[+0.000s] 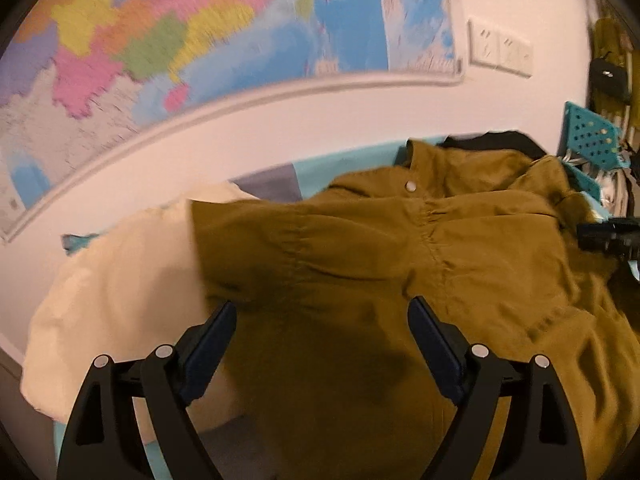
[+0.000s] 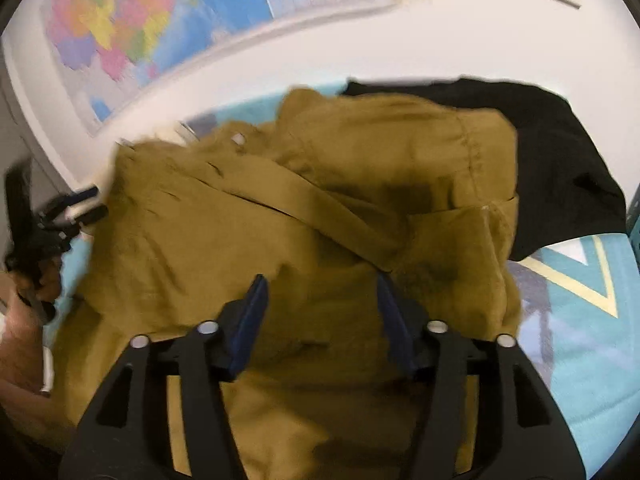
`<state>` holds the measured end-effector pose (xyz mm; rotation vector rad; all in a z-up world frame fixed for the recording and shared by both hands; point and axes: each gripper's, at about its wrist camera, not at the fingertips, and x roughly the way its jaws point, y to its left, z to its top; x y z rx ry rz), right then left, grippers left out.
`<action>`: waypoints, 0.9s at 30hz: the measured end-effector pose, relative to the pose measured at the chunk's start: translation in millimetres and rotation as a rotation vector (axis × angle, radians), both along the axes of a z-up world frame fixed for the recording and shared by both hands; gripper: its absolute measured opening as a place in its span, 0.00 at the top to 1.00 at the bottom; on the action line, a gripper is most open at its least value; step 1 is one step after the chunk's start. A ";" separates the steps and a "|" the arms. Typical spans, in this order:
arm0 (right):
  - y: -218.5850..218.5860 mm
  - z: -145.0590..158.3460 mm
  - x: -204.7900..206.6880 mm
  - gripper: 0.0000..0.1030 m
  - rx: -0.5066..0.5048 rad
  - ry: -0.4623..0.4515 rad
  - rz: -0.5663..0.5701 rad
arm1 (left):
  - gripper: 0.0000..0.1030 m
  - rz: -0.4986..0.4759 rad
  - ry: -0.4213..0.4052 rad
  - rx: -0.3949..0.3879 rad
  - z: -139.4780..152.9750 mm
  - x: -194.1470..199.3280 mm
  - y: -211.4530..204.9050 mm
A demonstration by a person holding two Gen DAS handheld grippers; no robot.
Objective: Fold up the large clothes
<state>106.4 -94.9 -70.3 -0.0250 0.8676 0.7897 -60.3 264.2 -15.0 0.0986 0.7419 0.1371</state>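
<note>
A large mustard-brown jacket [image 1: 360,248] with a snap button lies crumpled on a teal patterned bed cover [image 2: 580,320]. It also fills the right wrist view [image 2: 280,220]. My left gripper [image 1: 322,312] is open, its fingers spread above the jacket's left part, holding nothing. My right gripper [image 2: 320,284] is open above the jacket's middle, holding nothing. The left gripper shows at the left edge of the right wrist view [image 2: 68,216].
A cream pillow [image 1: 120,288] lies left of the jacket. A black garment [image 2: 552,152] lies behind it on the right. A wall map [image 1: 200,40] and sockets [image 1: 500,48] are on the wall. A teal perforated basket [image 1: 592,140] stands at far right.
</note>
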 end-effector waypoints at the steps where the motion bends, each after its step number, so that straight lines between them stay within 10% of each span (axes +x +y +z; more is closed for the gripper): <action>1: -8.1 5.9 -5.4 0.35 0.025 -0.003 -0.001 | 0.18 -0.003 -0.009 -0.001 4.4 -10.8 0.7; 16: -143.8 -23.2 -99.2 0.21 0.132 0.226 -0.157 | 0.17 0.057 0.130 -0.293 -43.2 -141.2 22.5; 27: -136.3 -35.2 -161.6 0.19 0.211 0.261 0.001 | 0.11 -0.070 0.227 -0.431 -60.0 -187.3 2.6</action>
